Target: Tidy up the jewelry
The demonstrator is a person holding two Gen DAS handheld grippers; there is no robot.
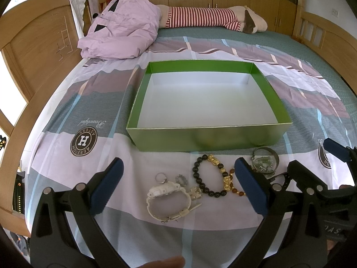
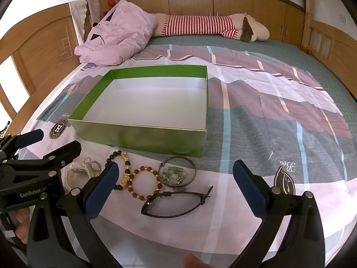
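Note:
An empty green box (image 1: 207, 137) (image 2: 142, 138) with a white floor sits on the bedspread. In front of it lies jewelry: a white watch (image 1: 167, 198) (image 2: 77, 170), two small rings (image 1: 161, 177), a black and gold bead bracelet (image 1: 210, 176) (image 2: 122, 169), an amber bead bracelet (image 2: 145, 184), a silver bangle with green stones (image 1: 265, 160) (image 2: 176, 172) and a black watch (image 2: 176, 204). My left gripper (image 1: 178, 187) is open above the white watch. My right gripper (image 2: 176, 185) is open above the black watch and also shows in the left wrist view (image 1: 316, 156).
A crumpled lilac jacket (image 1: 120, 31) lies at the back left of the bed. A striped plush toy (image 1: 212, 19) lies along the far edge. Wooden bed frames (image 1: 38, 44) stand at the left and right. Bare bedspread (image 2: 279, 122) lies right of the box.

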